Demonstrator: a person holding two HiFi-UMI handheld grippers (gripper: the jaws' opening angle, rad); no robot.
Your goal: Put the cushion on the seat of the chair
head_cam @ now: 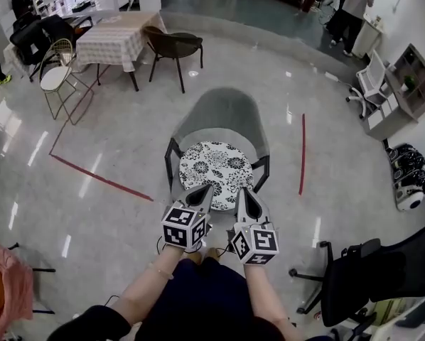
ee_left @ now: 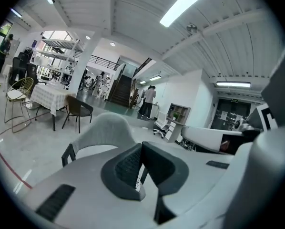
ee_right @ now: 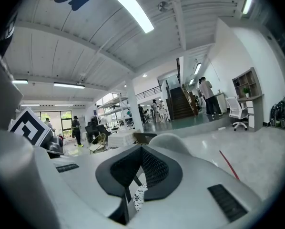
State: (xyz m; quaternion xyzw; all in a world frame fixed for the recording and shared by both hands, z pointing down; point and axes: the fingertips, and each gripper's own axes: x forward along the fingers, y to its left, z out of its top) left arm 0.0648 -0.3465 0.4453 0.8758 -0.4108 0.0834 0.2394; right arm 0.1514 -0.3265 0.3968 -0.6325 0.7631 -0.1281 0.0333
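Observation:
A round cushion [head_cam: 216, 165] with a black-and-white flower print lies over the seat of a grey armchair [head_cam: 223, 112] in the head view. At its near edge sit my left gripper [head_cam: 202, 190] and my right gripper [head_cam: 244, 192], side by side. In the left gripper view the left gripper [ee_left: 141, 171] is shut, with a sliver of printed cushion [ee_left: 140, 184] pinched low between its jaws and the armchair back [ee_left: 109, 128] beyond. The right gripper [ee_right: 135, 180] is likewise shut on a strip of cushion [ee_right: 139, 198], with the armchair [ee_right: 173, 142] just ahead.
A table with a checked cloth [head_cam: 116, 38], a brown chair [head_cam: 173, 45] and a wire chair [head_cam: 60, 69] stand at the back left. A black office chair [head_cam: 383, 268] is at my near right. Red tape lines [head_cam: 303, 155] mark the floor. A person [head_cam: 354, 6] stands far off.

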